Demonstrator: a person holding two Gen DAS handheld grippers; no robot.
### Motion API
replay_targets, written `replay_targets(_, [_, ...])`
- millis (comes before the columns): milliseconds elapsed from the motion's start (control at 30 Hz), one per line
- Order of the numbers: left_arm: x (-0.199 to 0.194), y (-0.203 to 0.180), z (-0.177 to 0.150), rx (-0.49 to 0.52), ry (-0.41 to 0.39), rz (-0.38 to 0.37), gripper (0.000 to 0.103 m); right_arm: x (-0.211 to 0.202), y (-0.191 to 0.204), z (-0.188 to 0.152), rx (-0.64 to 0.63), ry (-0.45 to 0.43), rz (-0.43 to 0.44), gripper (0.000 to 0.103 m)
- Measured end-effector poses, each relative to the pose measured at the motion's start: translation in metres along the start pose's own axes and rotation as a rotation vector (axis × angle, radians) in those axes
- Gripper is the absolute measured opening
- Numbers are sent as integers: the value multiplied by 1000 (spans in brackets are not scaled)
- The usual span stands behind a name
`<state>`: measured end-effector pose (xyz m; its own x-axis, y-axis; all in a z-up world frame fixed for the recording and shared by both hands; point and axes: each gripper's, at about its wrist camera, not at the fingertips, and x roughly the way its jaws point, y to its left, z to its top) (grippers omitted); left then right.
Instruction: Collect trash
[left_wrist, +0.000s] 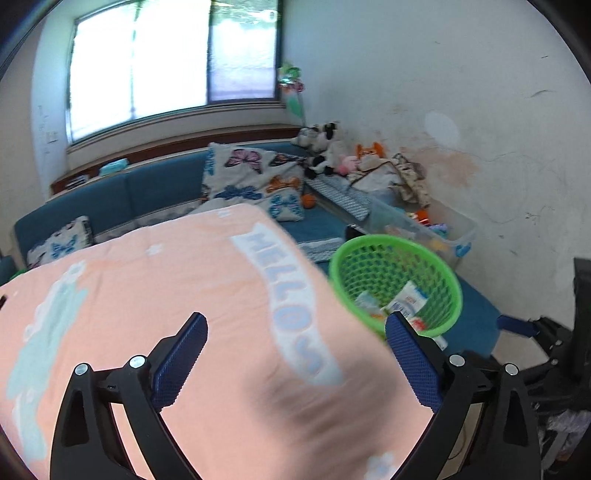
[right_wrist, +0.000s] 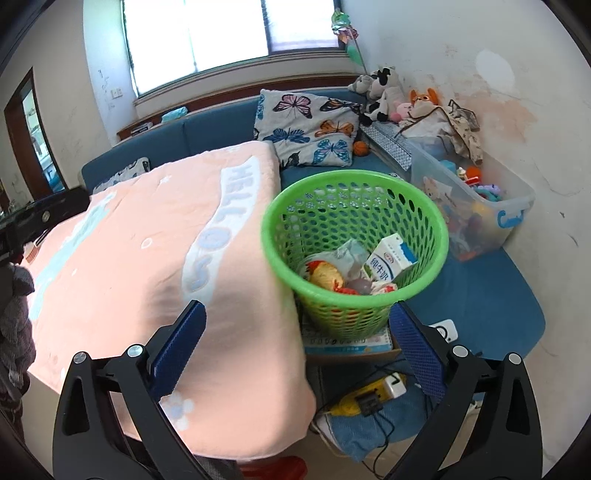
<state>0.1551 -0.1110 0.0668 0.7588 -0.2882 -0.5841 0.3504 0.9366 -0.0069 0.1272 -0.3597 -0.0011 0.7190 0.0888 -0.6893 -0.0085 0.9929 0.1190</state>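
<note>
Right wrist view: right gripper (right_wrist: 297, 325) spread wide, nothing between pads. Green basket (right_wrist: 354, 236) sits just ahead, slightly right of centre, upright, mouth up, w/ milk carton (right_wrist: 391, 258) & wrappers inside; touches edge of pink-covered desk (right_wrist: 155, 266). Left gripper (left_wrist: 295, 343) also spread, empty, over the desk w/ basket further off to its right. Judgement: right hand is nearer; no loose trash visible on the desk

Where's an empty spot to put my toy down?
The pink blanket is bare from the "HELLO" letters to its near edge. The blue sofa seat right of the green basket is free too. The clear toy bin and the far corner with plush toys are crowded.
</note>
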Motion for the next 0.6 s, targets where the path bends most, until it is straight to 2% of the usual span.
replay_targets(300, [-39, 38, -41, -48, -6, 84, 96, -7, 33, -11, 1, 10, 33, 98])
replay_targets(600, [-67, 57, -66, -107, -30, 113, 96, -19, 51, -14, -5, -8, 55, 98])
